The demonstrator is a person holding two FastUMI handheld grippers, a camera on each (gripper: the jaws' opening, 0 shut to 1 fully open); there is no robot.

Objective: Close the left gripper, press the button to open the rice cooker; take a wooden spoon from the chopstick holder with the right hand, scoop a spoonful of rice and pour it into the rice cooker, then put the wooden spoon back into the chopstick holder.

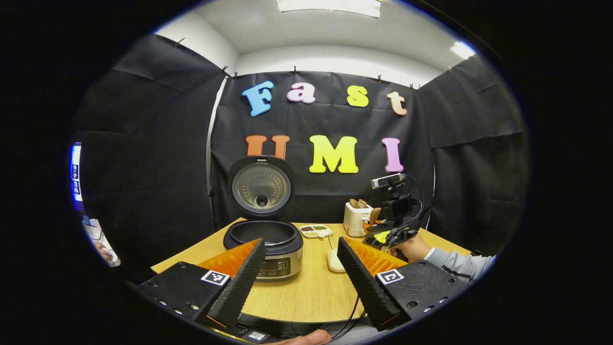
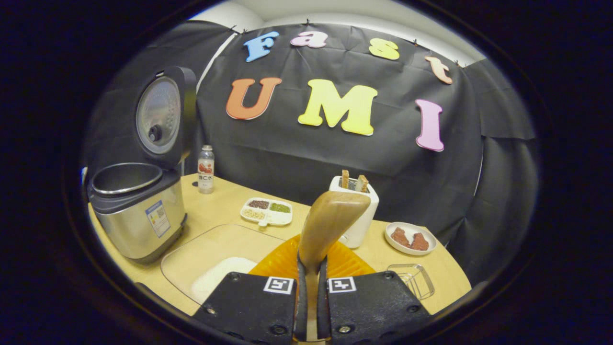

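Observation:
The rice cooker [image 1: 268, 249] stands open at the table's left, its lid [image 1: 261, 187] upright and the inner pot [image 2: 125, 178] showing bare metal. My left gripper [image 1: 300, 243] is open in front of the cooker, holding nothing. My right gripper [image 2: 310, 268] is shut on the handle of the wooden spoon [image 2: 330, 223], whose bowl points up and forward with no rice visible on it. Just below and left of the spoon is a clear glass dish [image 2: 191, 249] holding white rice [image 2: 222, 278]. In the left gripper view a hand [image 1: 412, 247] holds the right gripper [image 1: 390, 230] at the table's right.
A white toaster [image 2: 359, 211] with two slices, a divided dish of grains [image 2: 266, 211], a bottle [image 2: 206, 170], a plate with brown pieces [image 2: 410, 238] and a small clear container [image 2: 414, 280] are spread over the wooden table [image 1: 311, 292]. Black cloth walls surround it.

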